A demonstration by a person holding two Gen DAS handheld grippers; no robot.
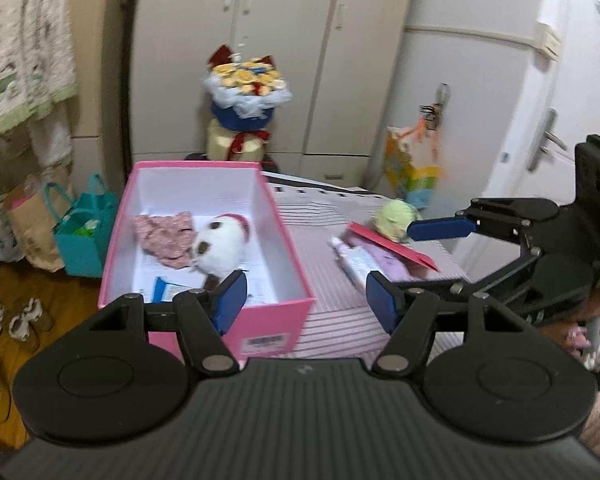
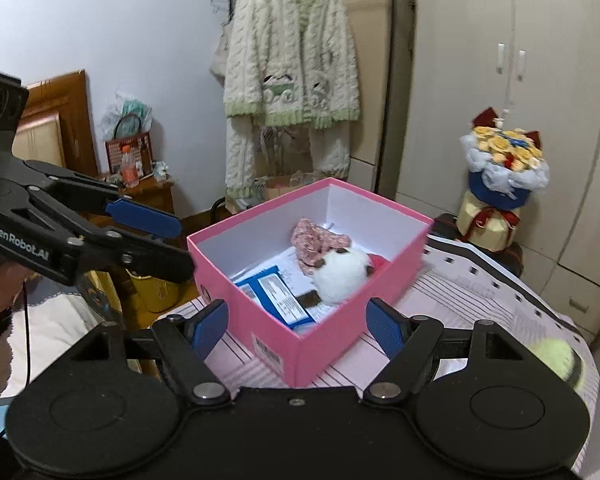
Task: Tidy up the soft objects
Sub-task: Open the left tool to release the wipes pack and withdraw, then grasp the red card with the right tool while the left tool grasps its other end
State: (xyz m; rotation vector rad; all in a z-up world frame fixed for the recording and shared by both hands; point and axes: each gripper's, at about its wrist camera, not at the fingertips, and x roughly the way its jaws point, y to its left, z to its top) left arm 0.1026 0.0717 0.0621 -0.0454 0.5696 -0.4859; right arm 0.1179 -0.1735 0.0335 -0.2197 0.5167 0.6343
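Observation:
A pink box stands open on the striped table. Inside lie a white plush with brown patches, a pink floral cloth and a blue-and-white packet. A pale green plush sits on the table to the right of the box, beside a red card and a white tube. My left gripper hovers open over the box's near wall, holding nothing. My right gripper is open and empty by the box's near corner.
A flower bouquet stands behind the table before white wardrobe doors. A knitted cardigan hangs at the back. A teal bag and shoes are on the wooden floor at left. A door is at right.

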